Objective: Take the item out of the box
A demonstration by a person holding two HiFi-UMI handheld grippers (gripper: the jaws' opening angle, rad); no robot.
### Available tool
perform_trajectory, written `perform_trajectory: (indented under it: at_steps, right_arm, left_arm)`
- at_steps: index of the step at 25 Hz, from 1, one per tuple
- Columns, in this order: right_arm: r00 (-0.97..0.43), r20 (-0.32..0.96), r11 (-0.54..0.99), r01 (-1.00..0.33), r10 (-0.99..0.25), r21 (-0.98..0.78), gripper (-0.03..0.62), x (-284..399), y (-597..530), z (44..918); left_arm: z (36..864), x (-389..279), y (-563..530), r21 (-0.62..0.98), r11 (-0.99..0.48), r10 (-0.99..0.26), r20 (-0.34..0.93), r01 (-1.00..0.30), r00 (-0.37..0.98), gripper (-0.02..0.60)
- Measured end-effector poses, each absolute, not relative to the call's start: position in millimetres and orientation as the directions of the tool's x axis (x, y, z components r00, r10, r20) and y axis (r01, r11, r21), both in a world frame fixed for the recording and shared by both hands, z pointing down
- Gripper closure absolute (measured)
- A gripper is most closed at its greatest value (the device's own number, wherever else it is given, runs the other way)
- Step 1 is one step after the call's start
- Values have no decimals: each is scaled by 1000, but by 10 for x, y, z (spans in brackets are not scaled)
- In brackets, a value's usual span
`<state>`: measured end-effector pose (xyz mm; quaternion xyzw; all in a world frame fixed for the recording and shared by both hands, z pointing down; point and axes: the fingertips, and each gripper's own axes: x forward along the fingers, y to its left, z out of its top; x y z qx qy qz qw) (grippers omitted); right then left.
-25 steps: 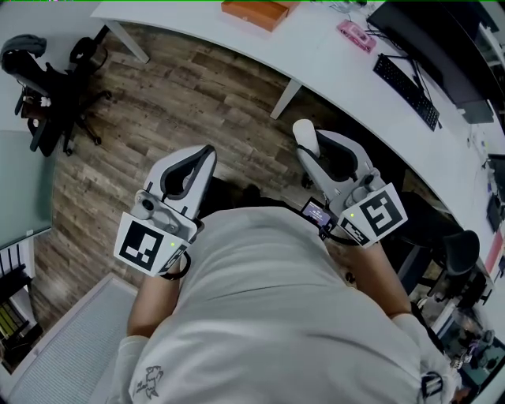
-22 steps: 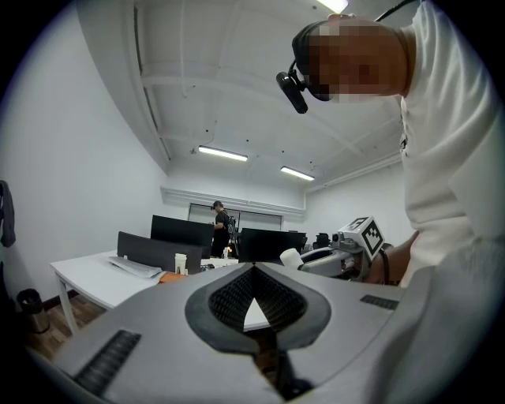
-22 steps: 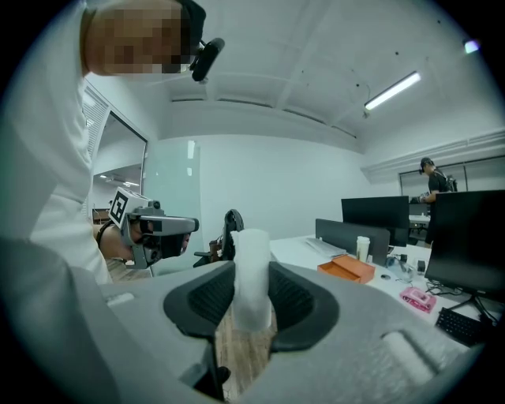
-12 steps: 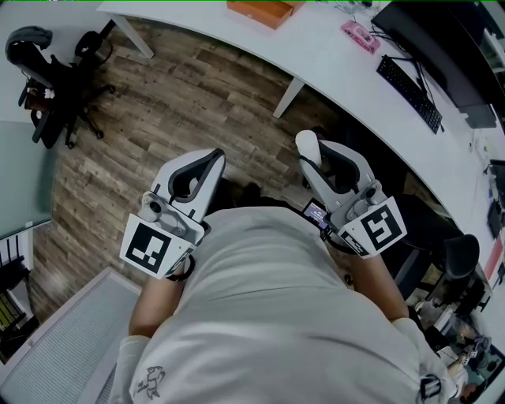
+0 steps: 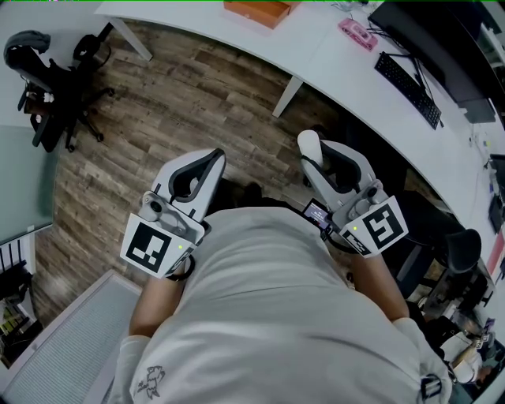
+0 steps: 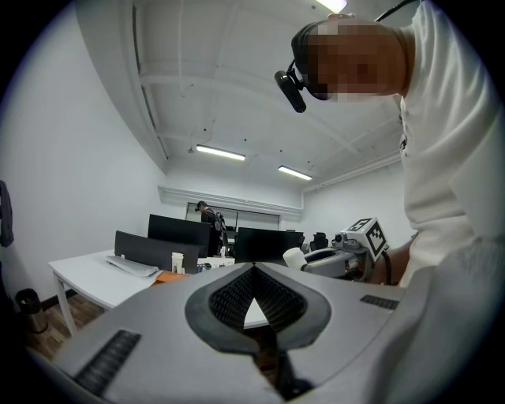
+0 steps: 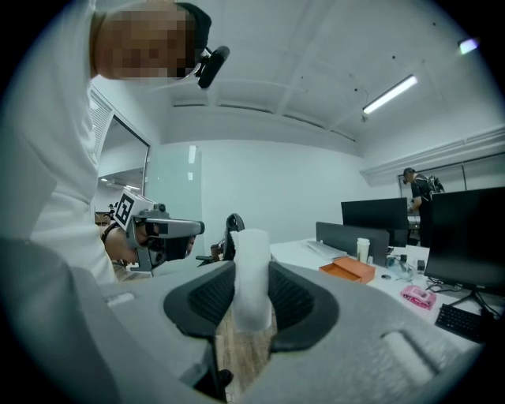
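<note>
Hardly anything shifts: our right gripper (image 5: 316, 154) keeps its jaws clamped on the item (image 5: 308, 143), well clear of the box (image 5: 256, 10); the left gripper (image 5: 207, 162) keeps its jaws together, empty. We judge the removal done.

The left gripper (image 5: 211, 156) and the right gripper (image 5: 316, 155) are side by side above the floor (image 5: 181, 102), just ahead of the person's torso (image 5: 268, 316), left one at the left, with a gap between them. A cylinder (image 7: 252, 276) stands between the right gripper's jaws, touching both. Beyond them the desk (image 5: 331, 59) runs from upper left to the right edge. On it the box (image 5: 256, 11) lies farthest left, then a small object (image 5: 357, 35), then a keyboard (image 5: 406, 79) before a monitor (image 5: 442, 39). An office chair (image 5: 47, 79) stands on the floor at far left.
</note>
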<state>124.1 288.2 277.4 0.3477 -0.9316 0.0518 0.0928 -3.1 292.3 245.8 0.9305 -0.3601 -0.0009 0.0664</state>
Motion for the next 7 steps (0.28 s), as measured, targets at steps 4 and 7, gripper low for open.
perform_trajectory:
  at_steps: [4, 7]
  right_arm:
    - [-738, 210, 750, -661, -641, -36, 464, 1219, 2867, 2785]
    - [-735, 211, 747, -664, -644, -35, 464, 1191, 2849, 2775]
  left_arm:
    - [2477, -52, 2900, 128, -737, -665, 46, -664, 746, 584]
    - [2480, -86, 2879, 131, -738, -662, 48, -662, 748, 584]
